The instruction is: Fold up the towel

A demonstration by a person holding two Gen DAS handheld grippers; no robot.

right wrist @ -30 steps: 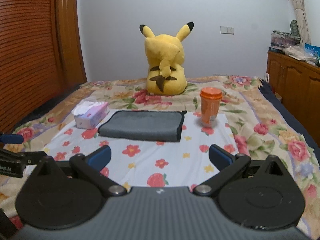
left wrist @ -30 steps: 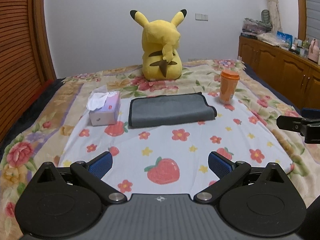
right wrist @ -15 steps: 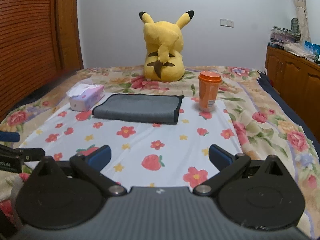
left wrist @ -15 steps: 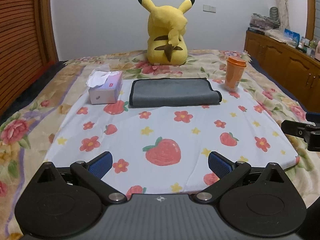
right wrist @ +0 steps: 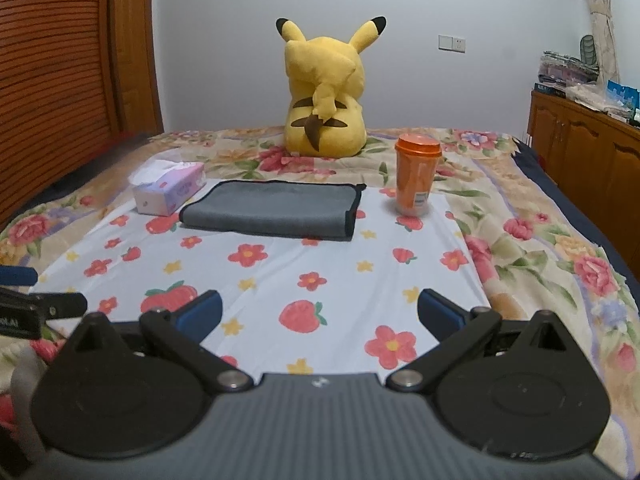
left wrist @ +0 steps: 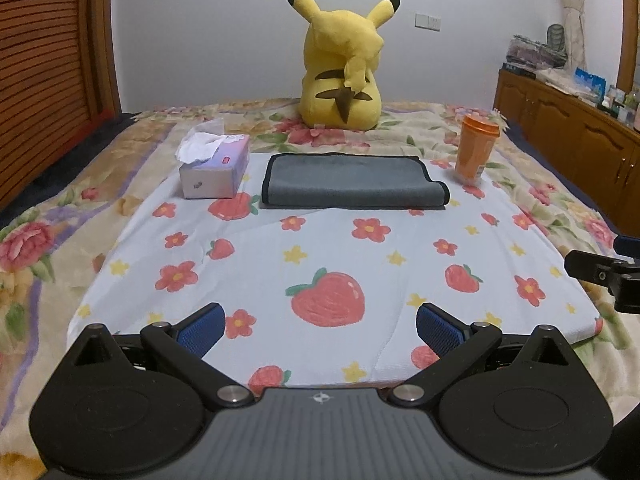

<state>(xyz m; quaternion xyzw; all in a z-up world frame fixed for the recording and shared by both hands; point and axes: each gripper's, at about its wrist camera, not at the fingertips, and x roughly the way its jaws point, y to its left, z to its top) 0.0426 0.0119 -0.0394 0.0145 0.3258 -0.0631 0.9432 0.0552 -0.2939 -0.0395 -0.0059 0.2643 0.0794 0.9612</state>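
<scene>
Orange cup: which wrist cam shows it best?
Right wrist: the orange cup sits nearer centre, larger, lid and label readable, standing right of the grey towel. Left wrist shows it too, whole but smaller and farther toward the right edge.

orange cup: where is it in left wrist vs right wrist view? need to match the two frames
Left wrist: the orange cup stands upper right, just off the right end of the folded gray towel.
Right wrist: the orange cup stands right of center, again off the towel's right end.
Shared landmark: the yellow plush sitting behind the towel, back to both cameras.
</scene>
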